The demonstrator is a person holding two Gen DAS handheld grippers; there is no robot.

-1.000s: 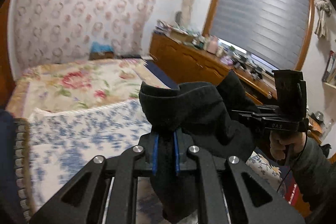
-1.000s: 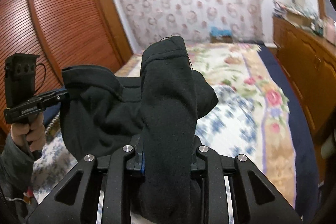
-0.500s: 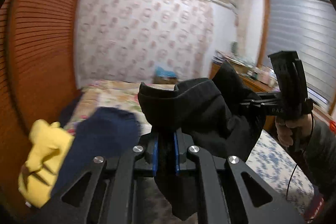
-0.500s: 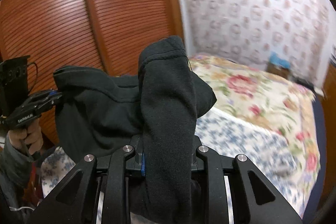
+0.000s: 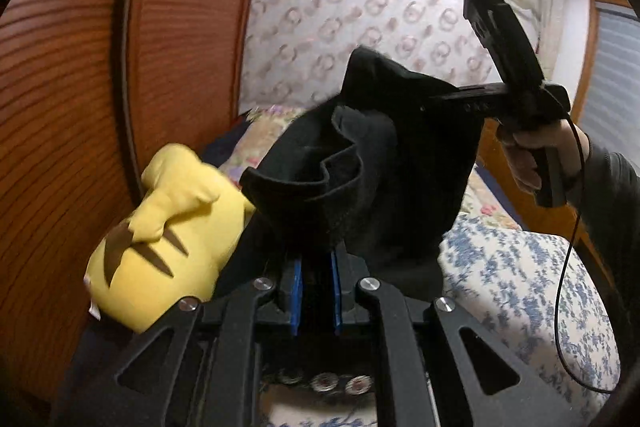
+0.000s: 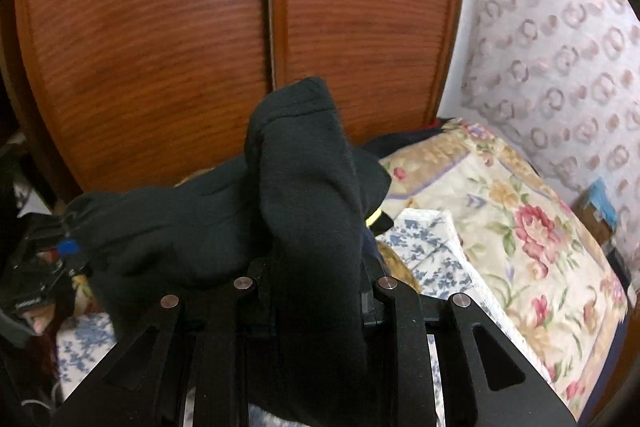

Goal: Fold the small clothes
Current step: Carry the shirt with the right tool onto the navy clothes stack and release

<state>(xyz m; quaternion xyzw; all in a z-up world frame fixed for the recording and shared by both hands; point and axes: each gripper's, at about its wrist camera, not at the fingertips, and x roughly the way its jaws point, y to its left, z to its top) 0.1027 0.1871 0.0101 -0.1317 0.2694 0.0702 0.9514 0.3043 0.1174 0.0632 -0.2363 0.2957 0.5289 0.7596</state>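
Observation:
A small black garment [image 5: 360,167] hangs stretched between both grippers above the bed. My left gripper [image 5: 316,267] is shut on one edge of it, and the cloth bunches up over the blue pads [image 5: 297,291]. In the left wrist view my right gripper [image 5: 434,103] bites the garment's far upper corner, with a hand [image 5: 532,155] on its handle. In the right wrist view my right gripper [image 6: 316,275] is shut on a thick fold of the black garment [image 6: 304,167], which hides its fingertips. My left gripper [image 6: 68,251] shows at the far left there, clamped on the other end.
A yellow plush toy [image 5: 160,235] lies just left of the garment against the wooden wardrobe doors [image 6: 160,27]. The bed carries a floral cover [image 6: 520,227] and a blue-flowered white cloth [image 5: 520,287]. A black cable [image 5: 568,267] hangs from the right gripper.
Both grippers have swung left together with the garment still held between them. The views have turned from the window and bed to the wardrobe, and the yellow plush has come close.

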